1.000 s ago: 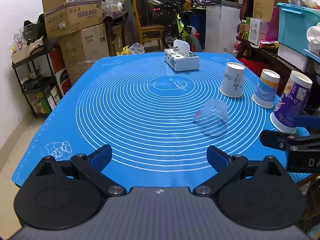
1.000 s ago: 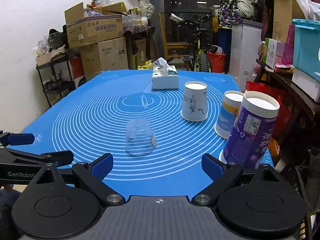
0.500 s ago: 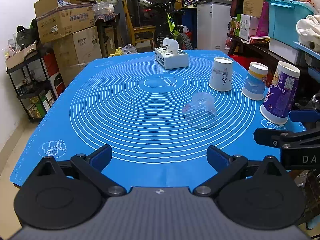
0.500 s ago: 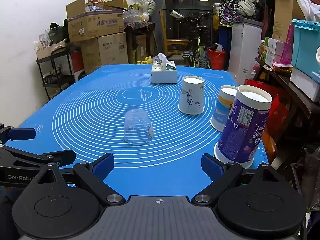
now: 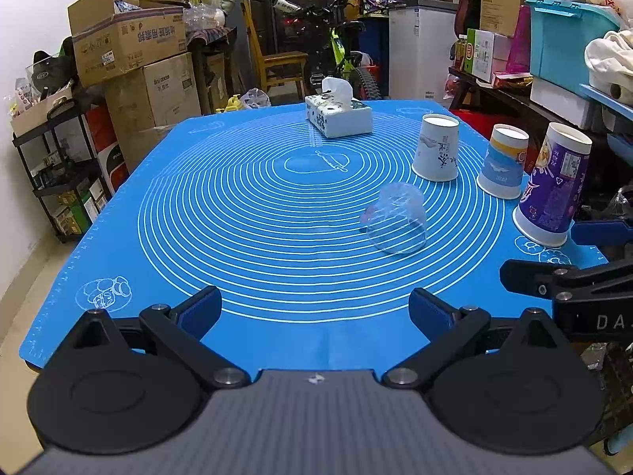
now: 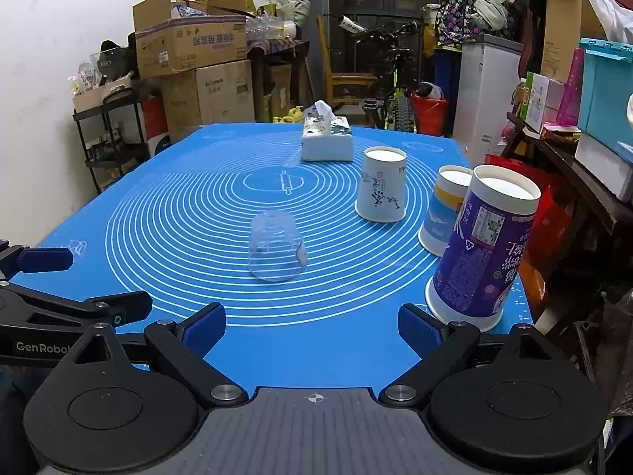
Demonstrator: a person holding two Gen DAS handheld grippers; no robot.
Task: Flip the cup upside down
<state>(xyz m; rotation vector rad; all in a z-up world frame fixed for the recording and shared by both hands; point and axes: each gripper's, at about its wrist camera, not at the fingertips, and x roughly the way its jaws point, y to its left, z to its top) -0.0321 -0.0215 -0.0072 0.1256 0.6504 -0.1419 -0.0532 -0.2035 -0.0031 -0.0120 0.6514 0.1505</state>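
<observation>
A: Jaws first. What do the near edges show?

B: Left gripper (image 5: 315,310) sits at 6 o'clock of its own view, jaws spread wide, nothing between the blue pads (image 5: 199,310). Right gripper (image 6: 312,326) is the same: jaws wide apart, empty, low over the near edge of the blue mat (image 6: 316,356) that covers the worktop.

A: And each sees the other?

B: Yes. In the left wrist view the right gripper's black arm juts in at 4 o'clock; in the right wrist view the left one lies at 8 o'clock.

A: Where is the cup?

B: The clear plastic cup (image 6: 275,251) stands mouth down on the mat's white rings, ahead of the right gripper toward 11 o'clock and apart from both grippers. From the left wrist it shows at about 1 o'clock (image 5: 397,223).

A: Other cups?

B: Three paper ones, all mouth down, along the right side. Nearest is the purple cup (image 6: 484,249), just beside the right gripper's right pad. Behind it the blue-and-yellow cup (image 6: 443,213), then the white cup (image 6: 381,184).

A: Farthest?

B: A tissue box (image 6: 326,140) at 12 o'clock near the mat's far edge; beyond it cardboard boxes (image 6: 190,41) and a bicycle (image 6: 395,79).
</observation>
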